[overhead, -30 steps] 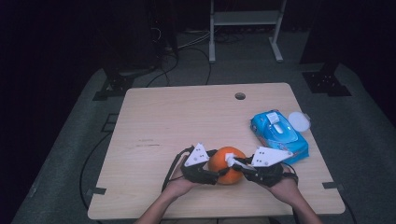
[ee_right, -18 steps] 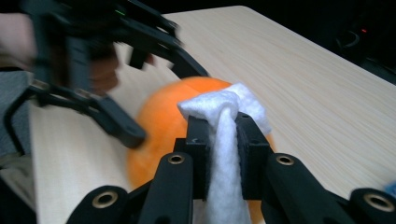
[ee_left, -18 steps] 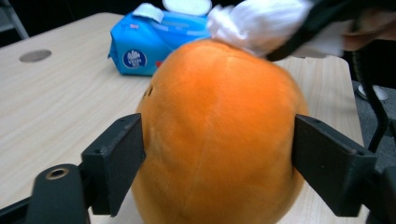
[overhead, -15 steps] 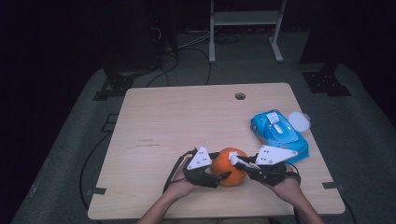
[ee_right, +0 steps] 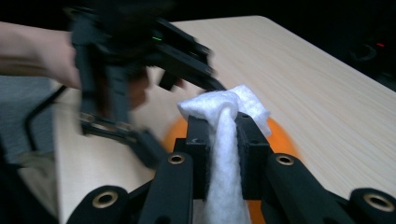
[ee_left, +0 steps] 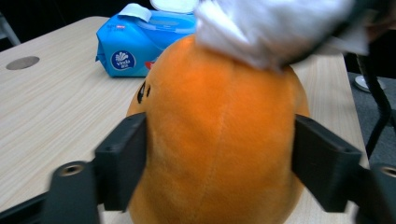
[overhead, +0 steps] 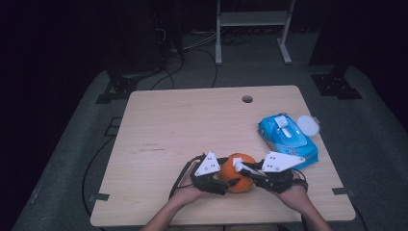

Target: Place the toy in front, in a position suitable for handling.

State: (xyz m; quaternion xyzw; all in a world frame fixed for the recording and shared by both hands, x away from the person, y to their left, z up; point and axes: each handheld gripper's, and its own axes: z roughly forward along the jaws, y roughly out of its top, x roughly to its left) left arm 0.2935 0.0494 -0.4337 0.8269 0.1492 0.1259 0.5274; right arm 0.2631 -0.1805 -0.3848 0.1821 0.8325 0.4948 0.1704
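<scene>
An orange plush toy (overhead: pixel 235 179) with a small black face mark sits near the table's front edge. My left gripper (overhead: pixel 225 181) is shut on it, one black jaw pressed into each flank of the toy (ee_left: pixel 219 140). My right gripper (overhead: pixel 242 167) is shut on a white wipe (ee_right: pixel 224 140), pinched upright between its jaws. The wipe (ee_left: pixel 271 28) rests on the top of the toy (ee_right: pixel 280 135). In the right gripper view, the left gripper (ee_right: pixel 140 93) and its hand lie just beyond the wipe.
A blue pack of wet wipes (overhead: pixel 287 137) lies at the table's right, its white flap lid (overhead: pixel 308 125) open; it also lies behind the toy (ee_left: pixel 140 42). A cable hole (overhead: pixel 247 99) is near the far edge of the wooden table (overhead: pixel 183 125).
</scene>
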